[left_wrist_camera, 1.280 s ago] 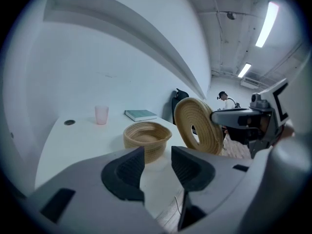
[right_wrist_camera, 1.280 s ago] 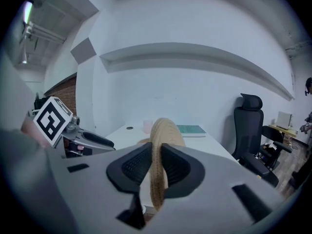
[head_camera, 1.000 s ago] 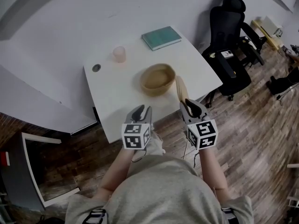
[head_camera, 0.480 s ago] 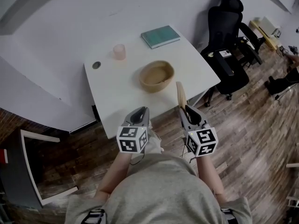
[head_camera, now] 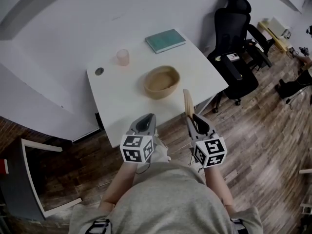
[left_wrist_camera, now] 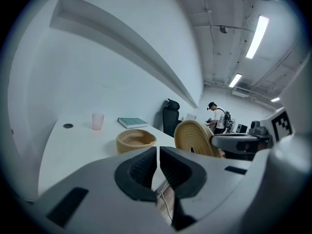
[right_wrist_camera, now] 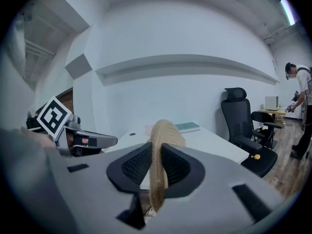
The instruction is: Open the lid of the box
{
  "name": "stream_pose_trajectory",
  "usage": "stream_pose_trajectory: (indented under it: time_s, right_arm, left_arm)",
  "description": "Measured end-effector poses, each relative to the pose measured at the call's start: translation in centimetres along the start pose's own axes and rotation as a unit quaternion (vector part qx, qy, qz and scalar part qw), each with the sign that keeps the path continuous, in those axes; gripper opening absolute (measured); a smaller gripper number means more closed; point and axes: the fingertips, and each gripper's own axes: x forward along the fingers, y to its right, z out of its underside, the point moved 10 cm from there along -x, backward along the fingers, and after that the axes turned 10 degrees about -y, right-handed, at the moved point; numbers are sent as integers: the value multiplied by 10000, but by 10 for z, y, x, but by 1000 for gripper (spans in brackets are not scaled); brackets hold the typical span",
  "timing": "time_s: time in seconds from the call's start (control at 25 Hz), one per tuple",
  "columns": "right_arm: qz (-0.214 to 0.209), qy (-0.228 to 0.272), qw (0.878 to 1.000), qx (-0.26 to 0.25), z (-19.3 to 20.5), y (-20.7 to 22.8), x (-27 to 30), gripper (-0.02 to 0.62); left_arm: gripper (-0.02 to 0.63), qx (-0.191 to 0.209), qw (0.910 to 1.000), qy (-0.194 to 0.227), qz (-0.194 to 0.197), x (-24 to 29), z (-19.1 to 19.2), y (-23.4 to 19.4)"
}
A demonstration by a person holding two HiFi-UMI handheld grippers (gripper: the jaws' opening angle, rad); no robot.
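**Desk:** How are your hands set?

**Me:** Both forearms reach forward from my body. The two grippers sit side by side on my side of the box (head_camera: 161, 82), about at the near edge of the table (head_camera: 117, 106) it stands on. My left gripper (head_camera: 145, 121) points toward the box. Its jaws are drawn together with only a sliver of light between the pads, and nothing is between them. My right gripper (head_camera: 193, 117) is level with it, to the right of the box and over the wooden floor (head_camera: 263, 145).

**Desk:** And the right jaws?

**Me:** They are clamped on the lid (head_camera: 187, 101). It is a round woven disc held on edge, upright, with both pads pressing its faces. Its top rim rises past the jaw tips toward the box, but it is clear of the box and not touching it.

**Desk:** What about the box itself?

**Me:** It is a woven bowl-shaped box, upright, with its mouth uncovered. From the left gripper view I see its woven inner wall and can make out nothing more inside.

**Desk:** Any other containers?

**Me:** There is a pale pink cup (head_camera: 122, 57) beyond the box to the left. I cannot tell what it holds. A teal book (head_camera: 165, 40) lies flat beyond the box, near the wall. A black chair (head_camera: 234, 48) stands off to the right of the box, on the floor.
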Motion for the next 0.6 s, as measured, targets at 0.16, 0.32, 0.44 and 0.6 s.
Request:
stream_pose_trajectory:
  time_s: [0.16,0.32,0.44,0.6]
  right_arm:
    - [-2,23,10000,14,1,1,0,69]
    - [-8,61,10000,-48,0,1,1,67]
    - [-26,92,9999,-63,-3,2,2,66]
    - [-37,121,9999,-75,-5,2,3,67]
  left_arm:
    - [20,10,10000,-29,9,3,0,0]
    - [18,11,10000,-62,20,5,0,0]
    - [18,6,10000,-71,14,6,-2,0]
    - [18,-7,10000,-93,2,8,-2,-1]
